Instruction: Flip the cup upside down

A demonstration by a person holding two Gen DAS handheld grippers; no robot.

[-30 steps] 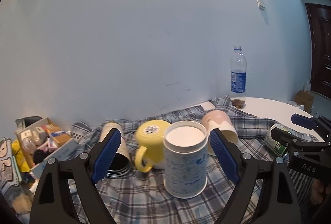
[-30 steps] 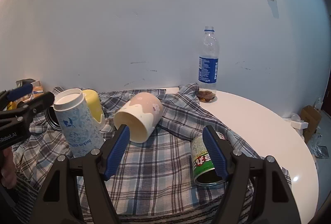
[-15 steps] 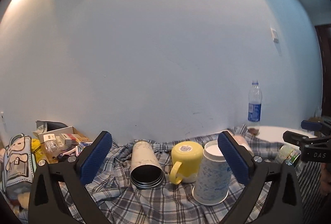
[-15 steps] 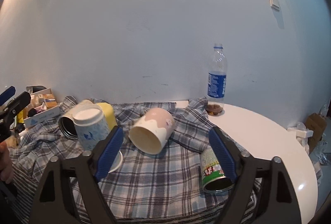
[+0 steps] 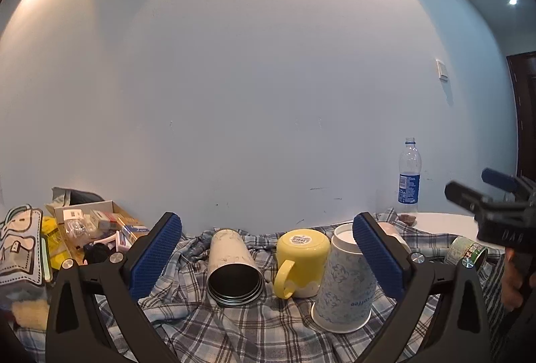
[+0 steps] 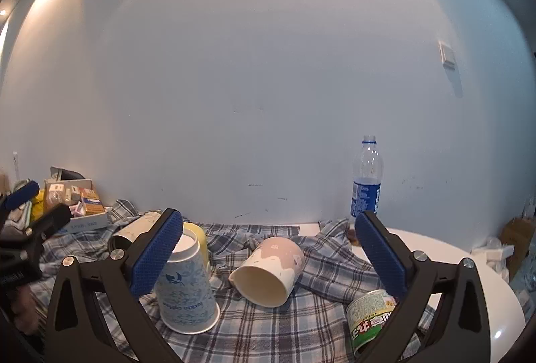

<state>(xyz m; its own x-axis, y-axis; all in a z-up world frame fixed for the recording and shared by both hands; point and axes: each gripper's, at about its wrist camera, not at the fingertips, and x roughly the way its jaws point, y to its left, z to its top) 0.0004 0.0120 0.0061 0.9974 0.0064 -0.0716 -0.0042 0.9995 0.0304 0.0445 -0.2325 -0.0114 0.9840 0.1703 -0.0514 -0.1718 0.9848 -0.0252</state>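
The left gripper [image 5: 268, 257] stands wide and holds nothing; a second ago its pads bracketed the paper cup [image 5: 345, 282] closely, and now it has drawn back and up, so the whole row of vessels shows between the fingers. That reads as a release — the cup has been let go and the tool is backing off. The cup stands mouth-down on the plaid cloth [image 5: 234, 336], wide rim on the fabric, white base up, leaning a little toward the yellow mug [image 5: 301, 261] just beside it. So the flip looks done for this cup, though the lean on soft cloth could let it tip.

The right gripper [image 6: 268, 257] is also wide and empty, and has likewise pulled back from a second ago: the cup [image 6: 186, 292] sits behind its left pad, smaller than before.

Farther on, a steel tumbler [image 5: 232, 269] lies on its side, mouth toward the camera, left of the mug, which is itself inverted. A pink cup [image 6: 268, 272] lies on its side mid-cloth, and a green can [image 6: 368, 317] lies near the right pad — neither has moved. By the wall stands a bottle [image 6: 366, 182].
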